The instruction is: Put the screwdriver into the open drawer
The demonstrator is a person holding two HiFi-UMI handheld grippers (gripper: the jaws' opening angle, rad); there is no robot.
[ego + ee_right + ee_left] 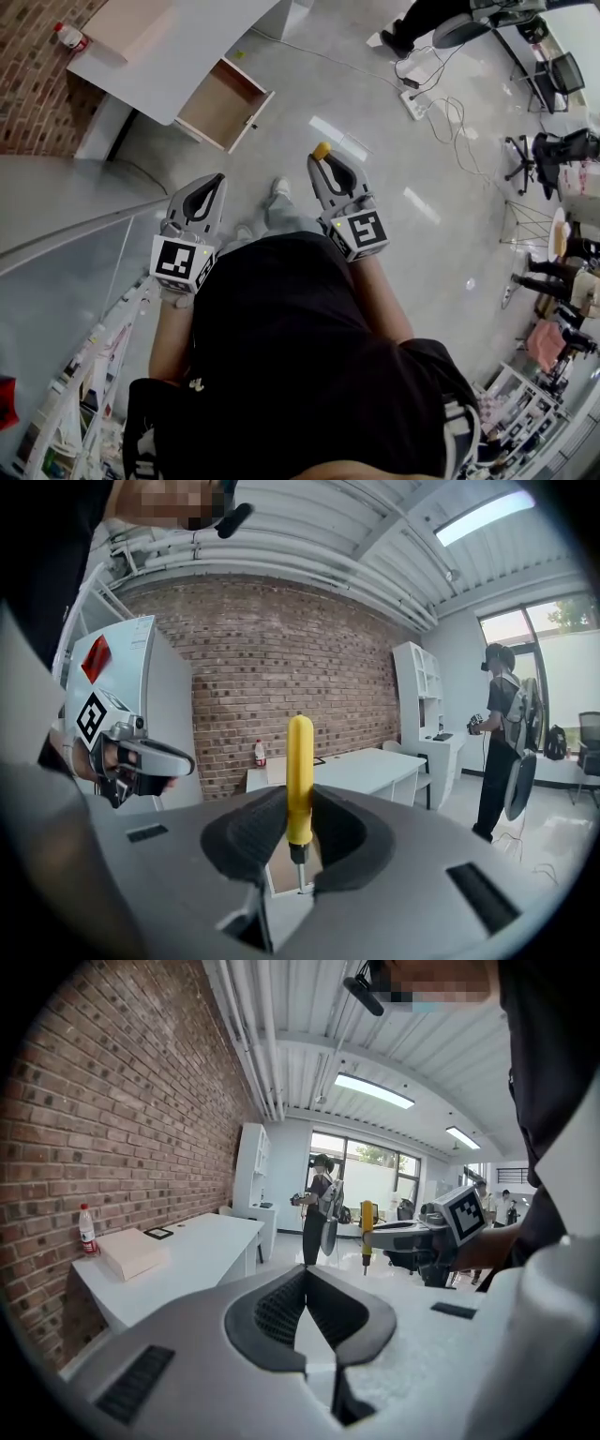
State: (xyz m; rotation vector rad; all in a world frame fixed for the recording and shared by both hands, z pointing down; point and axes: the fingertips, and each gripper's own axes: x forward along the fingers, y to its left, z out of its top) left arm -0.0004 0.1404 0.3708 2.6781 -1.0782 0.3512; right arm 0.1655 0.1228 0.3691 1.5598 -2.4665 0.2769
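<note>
The screwdriver point(299, 778) has a yellow handle and a thin steel shaft, and it stands upright between the pads of my right gripper point(300, 806), which is shut on it. In the head view its handle tip point(322, 150) pokes out past the right gripper point(324, 161). The open drawer point(223, 105), wood-coloured inside, juts from the white desk point(159, 66) ahead and to the left, well beyond both grippers. My left gripper point(217, 182) is held beside the right one at waist height. Its jaws point(305, 1274) are shut with nothing in them.
A flat box point(131, 23) and a bottle point(70, 37) rest on the desk against the brick wall. A power strip with cables point(415, 103) lies on the floor at right, near office chairs point(553, 150). Another person point(502, 742) stands further off. A white cabinet top point(56, 206) is at my left.
</note>
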